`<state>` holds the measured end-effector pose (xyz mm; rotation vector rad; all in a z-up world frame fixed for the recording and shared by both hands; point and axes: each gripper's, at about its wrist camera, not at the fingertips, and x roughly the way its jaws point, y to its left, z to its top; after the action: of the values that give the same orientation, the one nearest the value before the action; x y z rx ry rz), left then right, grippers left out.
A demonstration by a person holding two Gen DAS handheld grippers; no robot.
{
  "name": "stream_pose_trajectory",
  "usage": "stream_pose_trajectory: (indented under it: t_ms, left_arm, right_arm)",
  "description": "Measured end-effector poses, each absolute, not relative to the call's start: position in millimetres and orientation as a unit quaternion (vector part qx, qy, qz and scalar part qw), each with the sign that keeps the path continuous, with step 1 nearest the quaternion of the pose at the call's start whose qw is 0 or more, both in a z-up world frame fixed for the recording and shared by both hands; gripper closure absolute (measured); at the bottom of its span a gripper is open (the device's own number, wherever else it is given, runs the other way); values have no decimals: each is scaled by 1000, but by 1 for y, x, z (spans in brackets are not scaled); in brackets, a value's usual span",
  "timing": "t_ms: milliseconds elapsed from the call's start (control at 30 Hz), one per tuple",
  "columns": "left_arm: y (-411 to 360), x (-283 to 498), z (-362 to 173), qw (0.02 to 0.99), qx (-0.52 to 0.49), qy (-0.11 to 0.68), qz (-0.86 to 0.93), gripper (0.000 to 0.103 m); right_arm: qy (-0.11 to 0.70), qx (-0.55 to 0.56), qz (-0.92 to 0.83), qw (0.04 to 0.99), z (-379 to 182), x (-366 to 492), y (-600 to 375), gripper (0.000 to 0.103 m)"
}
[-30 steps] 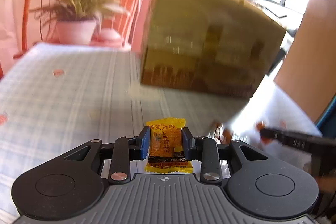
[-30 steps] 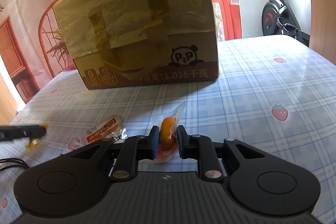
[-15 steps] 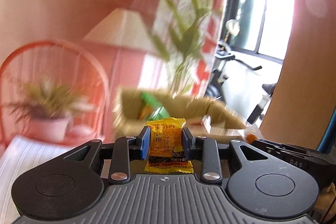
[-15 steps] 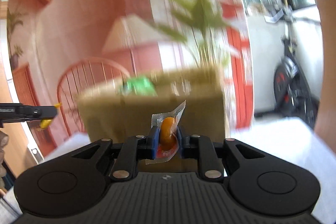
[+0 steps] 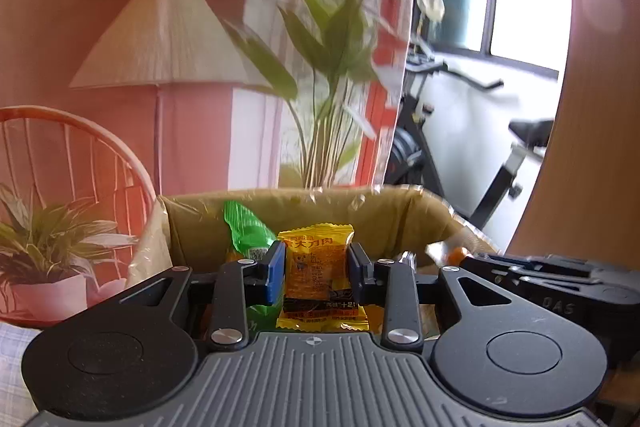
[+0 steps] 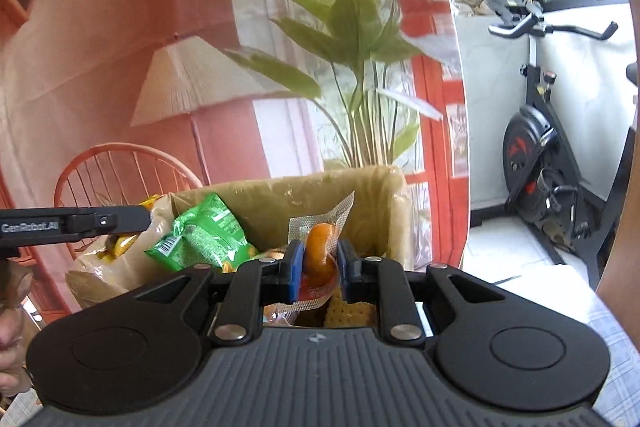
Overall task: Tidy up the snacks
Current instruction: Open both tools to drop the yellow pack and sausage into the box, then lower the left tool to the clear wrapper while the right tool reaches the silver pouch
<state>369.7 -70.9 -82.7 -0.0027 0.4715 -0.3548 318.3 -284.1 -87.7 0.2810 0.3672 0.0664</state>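
My left gripper [image 5: 317, 269] is shut on a yellow snack packet [image 5: 318, 275] and holds it above the open cardboard box [image 5: 360, 207]. My right gripper [image 6: 318, 267] is shut on a clear packet with an orange snack [image 6: 320, 255], also above the box [image 6: 304, 191]. A green snack bag [image 6: 204, 235] lies inside the box and shows in the left wrist view [image 5: 244, 231] too. The right gripper [image 5: 540, 279] appears at the right of the left wrist view; the left gripper's finger [image 6: 80, 223] appears at the left of the right wrist view.
A tall plant [image 6: 356, 67] and a lamp [image 5: 164, 47] stand behind the box. An orange chair [image 6: 120, 167] with a potted plant [image 5: 48, 247] is at left. An exercise bike [image 6: 552, 167] stands at right. The checked tablecloth [image 6: 616, 319] shows at the right edge.
Both grippers have risen from the table with their packets to above the box's open top; the box's inside has come into view.
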Motion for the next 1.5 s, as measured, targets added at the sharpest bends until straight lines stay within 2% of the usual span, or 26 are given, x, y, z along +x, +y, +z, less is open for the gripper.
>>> stream_pose_trajectory:
  t_ms: [33,67,133,467,667,1000,1133,1300,1500]
  left_arm:
    - [-69,370,-85,956,2,238,-173,58]
    - [-68,369,-86,956,3,239,-169,50]
    - [-62,365,-87,958,-1,235,-166,47]
    - [-23,302,-80,958,-44,226,-173,47]
    - [-2,266,-85,954,-63,234,-179,47]
    - [19,222,-156,938,-94,303,-143,48]
    - [25,215,-187,928,-117,331,-122,48]
    - [27,208,-212,919,-133,354,-109,48]
    - [26,198,-227,913,-127,371,-110,48]
  right_arm:
    - [182,137,30,973,-88,319,-284,73]
    - [181,137,29,974,-89,318,-284,60]
    - [174,144,33,974,-90,313,-284,56]
    - [135,137,58,980,-87,262,-273,56]
    - [141,128,87,978,-97,235,-256,56]
    - [233,132,120,956,-171,207,-224,56]
    - [273,100,140,946,-202,203,-204,56]
    - [307,56,168,935,-229,201,-179,48]
    - [329,35,187,925,-248,203,-161,32]
